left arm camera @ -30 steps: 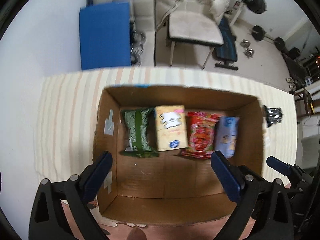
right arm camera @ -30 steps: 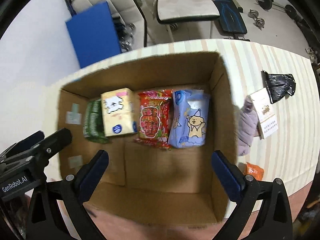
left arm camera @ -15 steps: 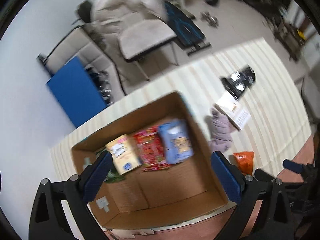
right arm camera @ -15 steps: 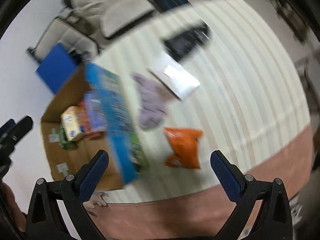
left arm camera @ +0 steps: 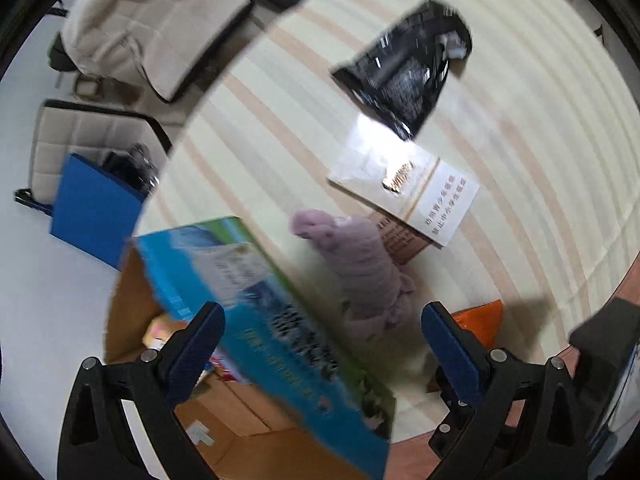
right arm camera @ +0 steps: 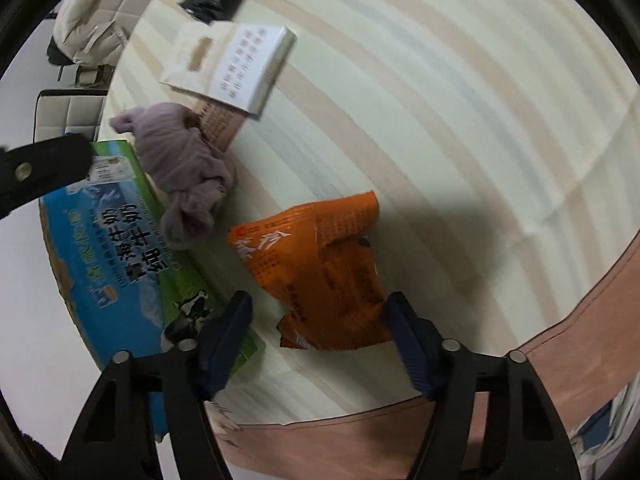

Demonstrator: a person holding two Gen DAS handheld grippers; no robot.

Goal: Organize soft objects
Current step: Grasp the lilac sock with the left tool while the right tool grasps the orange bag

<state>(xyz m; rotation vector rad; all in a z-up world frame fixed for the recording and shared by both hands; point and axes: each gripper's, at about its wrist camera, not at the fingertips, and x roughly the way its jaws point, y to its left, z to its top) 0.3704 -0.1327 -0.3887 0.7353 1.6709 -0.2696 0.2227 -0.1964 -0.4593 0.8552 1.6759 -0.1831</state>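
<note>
An orange snack packet [right arm camera: 320,276] lies on the striped cloth; my right gripper [right arm camera: 320,334] is open with its fingers on either side of the packet's near end. A crumpled lilac cloth [right arm camera: 184,176] lies beside the blue-green side of the cardboard box [right arm camera: 116,264]. In the left wrist view the lilac cloth [left arm camera: 360,268] and box wall [left arm camera: 256,312] sit ahead of my open, empty left gripper [left arm camera: 320,352]; the orange packet [left arm camera: 480,316] peeks out behind the right finger. Snack packs in the box [left arm camera: 160,328] are mostly hidden.
A white booklet [left arm camera: 404,184] and a black packet [left arm camera: 408,68] lie farther out on the striped cloth [right arm camera: 440,120]. The brown table edge [right arm camera: 560,360] runs close to my right gripper. A chair with a beige coat [left arm camera: 148,40] and a blue board [left arm camera: 92,208] stand beyond the table.
Both grippers swung from over the box toward the items to its right. The right gripper dropped close to the orange packet, which now lies between its fingers. Both stayed open.
</note>
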